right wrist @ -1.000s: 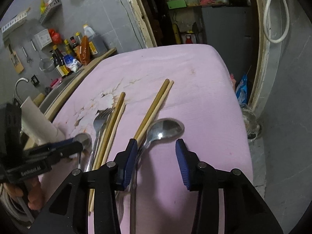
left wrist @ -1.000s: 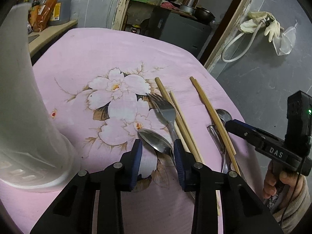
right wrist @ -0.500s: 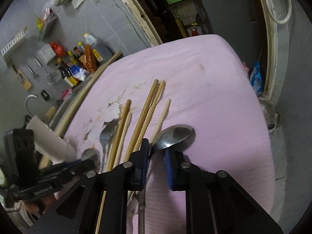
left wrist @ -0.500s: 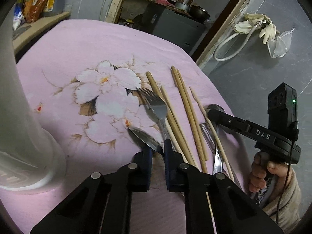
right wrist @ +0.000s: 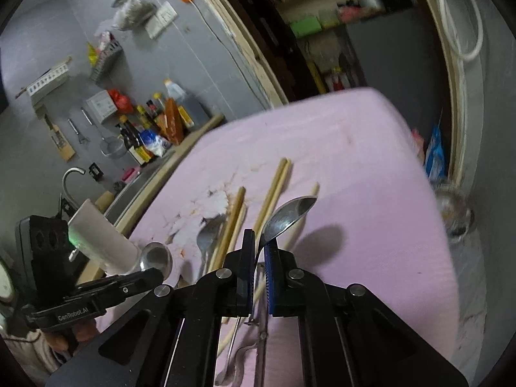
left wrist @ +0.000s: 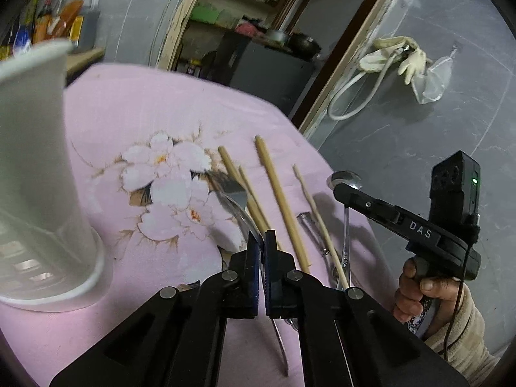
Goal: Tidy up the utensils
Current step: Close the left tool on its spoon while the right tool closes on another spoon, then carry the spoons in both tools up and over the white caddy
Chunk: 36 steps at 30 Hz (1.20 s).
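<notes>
My left gripper (left wrist: 261, 242) is shut on a small metal spoon (left wrist: 240, 211), lifted off the pink cloth; its bowl shows in the right wrist view (right wrist: 157, 257). My right gripper (right wrist: 259, 245) is shut on a larger spoon (right wrist: 290, 214), raised above the table; it also shows in the left wrist view (left wrist: 344, 179). A fork (left wrist: 230, 187) and several wooden chopsticks (left wrist: 279, 200) lie on the cloth. A tall white holder (left wrist: 35, 167) stands at the left.
Another utensil handle (left wrist: 314, 233) lies between the chopsticks. Sauce bottles (right wrist: 151, 129) stand on a counter beyond the table's left edge. The pink flowered tablecloth (left wrist: 154, 109) drops off at the right edge near a grey wall.
Both grippers closed on their spoons and lifted them off the cloth. The left gripper moved up and toward the white holder; the right one rose with its spoon tilted.
</notes>
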### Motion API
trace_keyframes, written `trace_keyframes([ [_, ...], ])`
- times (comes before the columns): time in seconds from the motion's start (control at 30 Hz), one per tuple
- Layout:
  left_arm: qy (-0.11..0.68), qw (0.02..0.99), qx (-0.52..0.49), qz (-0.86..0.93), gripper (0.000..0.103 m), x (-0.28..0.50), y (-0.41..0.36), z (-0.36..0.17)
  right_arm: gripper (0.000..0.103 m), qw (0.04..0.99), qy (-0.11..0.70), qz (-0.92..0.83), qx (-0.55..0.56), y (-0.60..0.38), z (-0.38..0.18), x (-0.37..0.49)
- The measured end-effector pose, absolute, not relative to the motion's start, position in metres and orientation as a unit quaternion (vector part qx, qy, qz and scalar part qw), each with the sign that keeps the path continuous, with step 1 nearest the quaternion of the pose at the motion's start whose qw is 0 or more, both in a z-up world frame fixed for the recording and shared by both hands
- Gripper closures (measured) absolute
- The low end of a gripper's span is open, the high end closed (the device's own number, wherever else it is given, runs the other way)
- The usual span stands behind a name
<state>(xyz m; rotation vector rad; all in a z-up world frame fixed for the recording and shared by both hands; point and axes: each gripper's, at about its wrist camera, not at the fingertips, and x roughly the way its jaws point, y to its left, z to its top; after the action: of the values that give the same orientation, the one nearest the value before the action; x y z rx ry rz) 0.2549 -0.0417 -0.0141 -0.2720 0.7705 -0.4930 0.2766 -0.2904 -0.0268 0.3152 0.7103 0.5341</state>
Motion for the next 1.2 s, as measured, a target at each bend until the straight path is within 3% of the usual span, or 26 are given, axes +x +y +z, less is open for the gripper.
trace_keyframes([
  [0.3,0.248,0.939,-0.099,-0.217,0.103,0.214,-0.046,0.009,0.101,0.951,0.208,0.221,0.067,-0.270,0.003,0.215],
  [0.67,0.129,0.969,-0.087,-0.190,0.103,0.176,-0.022,0.052,0.101,0.972,0.106,0.210,0.021,-0.237,0.037,0.179],
  [1.2,0.009,0.992,-0.108,-0.060,0.103,0.159,0.128,0.111,0.101,0.936,-0.010,0.348,0.042,-0.100,0.112,0.193],
])
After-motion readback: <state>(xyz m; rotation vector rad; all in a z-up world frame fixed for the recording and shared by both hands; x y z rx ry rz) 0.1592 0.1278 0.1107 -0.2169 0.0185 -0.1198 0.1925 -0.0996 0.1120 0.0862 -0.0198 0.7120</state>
